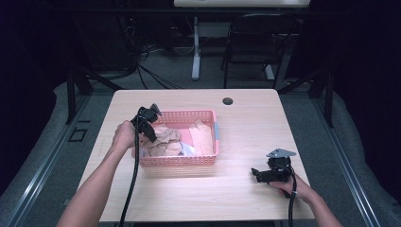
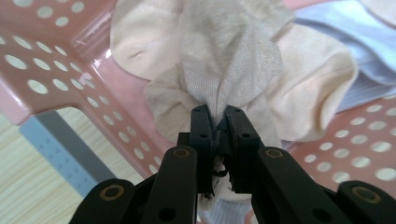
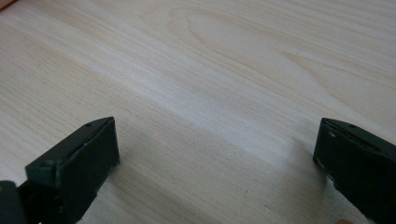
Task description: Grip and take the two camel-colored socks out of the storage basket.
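At the left of the light wooden table (image 1: 246, 118), the left gripper (image 1: 150, 135) reaches into the pink perforated plastic basket (image 1: 179, 161), which stands left of the middle. In the left gripper view its two jaws are pinched tight on a fold of beige knitted cloth (image 2: 233, 79), with a pale blue cloth (image 2: 345, 32) beside it; the weave is visible there. At the right, the right gripper (image 1: 257, 174) rests on bare wood, jaws wide apart, holding nothing.

Both grippers, left gripper (image 1: 150, 126) and right gripper (image 1: 257, 173), are black with trailing cables; brass-coloured screws stud the jaws.
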A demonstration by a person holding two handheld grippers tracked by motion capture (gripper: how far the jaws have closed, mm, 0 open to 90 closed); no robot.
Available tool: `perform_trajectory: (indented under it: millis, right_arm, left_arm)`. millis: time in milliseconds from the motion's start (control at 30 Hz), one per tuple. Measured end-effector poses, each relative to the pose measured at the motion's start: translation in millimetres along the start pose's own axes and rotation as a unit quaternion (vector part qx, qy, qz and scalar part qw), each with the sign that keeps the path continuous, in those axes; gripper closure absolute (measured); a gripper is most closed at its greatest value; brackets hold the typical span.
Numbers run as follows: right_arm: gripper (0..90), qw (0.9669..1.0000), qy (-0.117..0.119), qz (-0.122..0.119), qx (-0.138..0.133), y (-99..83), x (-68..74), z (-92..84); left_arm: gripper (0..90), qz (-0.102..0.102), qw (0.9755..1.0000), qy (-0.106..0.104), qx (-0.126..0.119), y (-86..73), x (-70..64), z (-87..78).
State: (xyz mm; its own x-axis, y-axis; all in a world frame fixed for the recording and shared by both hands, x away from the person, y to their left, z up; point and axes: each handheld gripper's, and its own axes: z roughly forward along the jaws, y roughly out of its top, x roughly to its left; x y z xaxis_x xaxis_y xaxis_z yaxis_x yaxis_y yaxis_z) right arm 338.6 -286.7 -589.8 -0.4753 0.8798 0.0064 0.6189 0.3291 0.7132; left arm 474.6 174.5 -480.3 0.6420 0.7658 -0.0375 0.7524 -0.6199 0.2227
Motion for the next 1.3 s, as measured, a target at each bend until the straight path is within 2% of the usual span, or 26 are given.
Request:
perform_trajectory:
  millis: [267,767,1033,1300]
  right_arm:
    - [0.0,1.0000,0.000,0.000,0.000,0.0,0.0,0.0]
    - [0.0,1.0000,0.000,0.000,0.000,0.0,0.0,0.0]
    - [0.0,1.0000,-0.001,-0.001,0.001,0.0,-0.1,-0.2]
    - [0.0,1.0000,-0.001,-0.001,0.001,-0.1,0.0,-0.2]
  left_arm:
    - [82.4,0.010,0.9998,0.011,-0.012,-1.3,-2.3,-18.0]
    - [83.0,0.015,0.9991,0.023,-0.032,3.7,-1.2,-51.6]
    - [83.0,0.023,0.9984,0.025,-0.044,8.2,-5.5,-72.0]
    - [82.9,0.030,0.9981,0.023,-0.049,12.6,-7.0,-85.4]
